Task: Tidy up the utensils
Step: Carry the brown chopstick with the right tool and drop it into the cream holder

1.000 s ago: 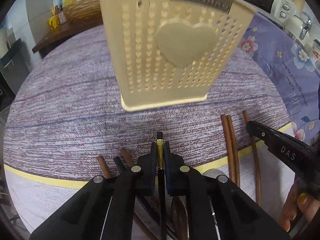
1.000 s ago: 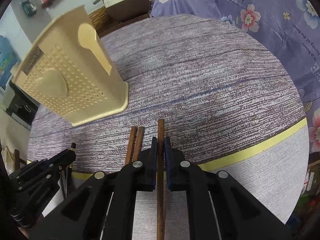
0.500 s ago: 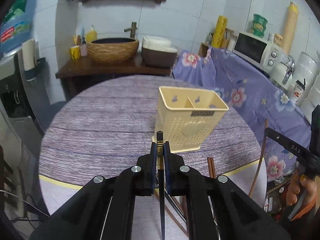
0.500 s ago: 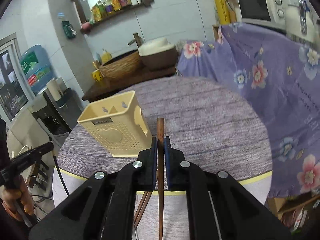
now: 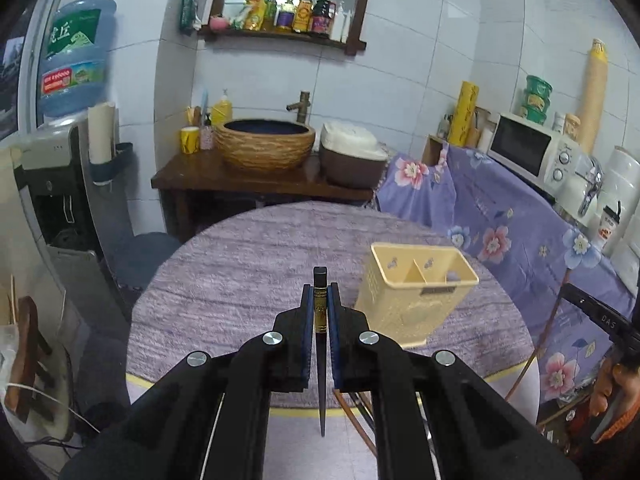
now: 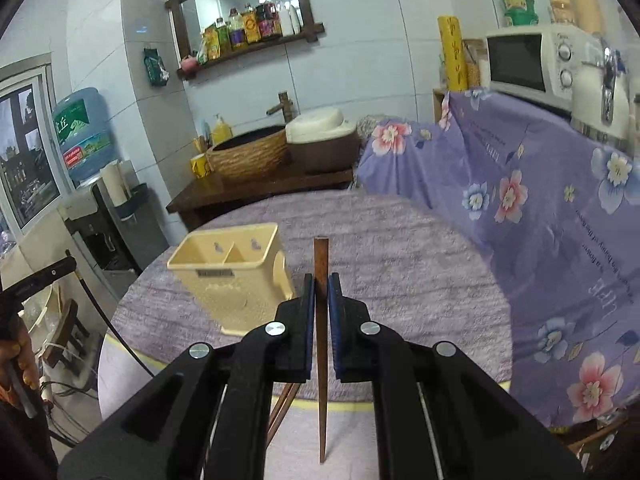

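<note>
The left gripper (image 5: 320, 312) clenches a black chopstick (image 5: 321, 376) with a gold band, above the round table's (image 5: 240, 264) near edge. Right of it stands the cream two-compartment utensil holder (image 5: 412, 300), mid-table. The right gripper (image 6: 321, 304) clamps a brown wooden chopstick (image 6: 321, 360). More chopsticks (image 6: 280, 408) below are partly hidden by its fingers.
</note>
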The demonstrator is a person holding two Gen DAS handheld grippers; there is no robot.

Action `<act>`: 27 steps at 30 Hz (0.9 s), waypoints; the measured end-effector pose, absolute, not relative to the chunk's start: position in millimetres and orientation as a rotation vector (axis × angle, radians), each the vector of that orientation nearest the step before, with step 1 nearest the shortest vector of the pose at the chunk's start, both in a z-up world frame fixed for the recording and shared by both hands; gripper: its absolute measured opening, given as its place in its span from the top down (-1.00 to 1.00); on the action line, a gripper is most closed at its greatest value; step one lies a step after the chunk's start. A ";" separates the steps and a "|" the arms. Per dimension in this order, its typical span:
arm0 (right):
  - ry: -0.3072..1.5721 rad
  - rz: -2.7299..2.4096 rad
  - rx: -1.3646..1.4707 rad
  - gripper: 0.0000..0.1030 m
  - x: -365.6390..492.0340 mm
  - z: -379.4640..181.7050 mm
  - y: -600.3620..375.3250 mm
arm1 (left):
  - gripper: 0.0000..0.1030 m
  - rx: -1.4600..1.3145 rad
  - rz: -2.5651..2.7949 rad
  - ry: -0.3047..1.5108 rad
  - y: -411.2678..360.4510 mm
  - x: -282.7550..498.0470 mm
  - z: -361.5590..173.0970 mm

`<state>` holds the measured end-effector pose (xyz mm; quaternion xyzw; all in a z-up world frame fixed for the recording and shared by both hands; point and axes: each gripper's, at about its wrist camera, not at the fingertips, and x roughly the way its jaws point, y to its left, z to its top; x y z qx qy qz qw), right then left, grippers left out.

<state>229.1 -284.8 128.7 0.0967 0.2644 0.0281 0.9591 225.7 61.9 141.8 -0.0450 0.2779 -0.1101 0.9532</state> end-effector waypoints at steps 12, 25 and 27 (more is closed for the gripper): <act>0.267 0.064 0.212 0.85 269.3 273.2 -270.2 | 0.84 -0.154 -0.233 0.329 39.2 255.0 272.3; 0.372 0.120 0.221 0.85 315.3 210.9 -224.6 | 0.84 -0.164 -0.247 0.432 -22.9 306.9 200.0; 0.400 0.111 0.229 0.85 322.2 192.3 -225.5 | 0.84 -0.175 -0.251 0.469 -22.9 314.0 181.9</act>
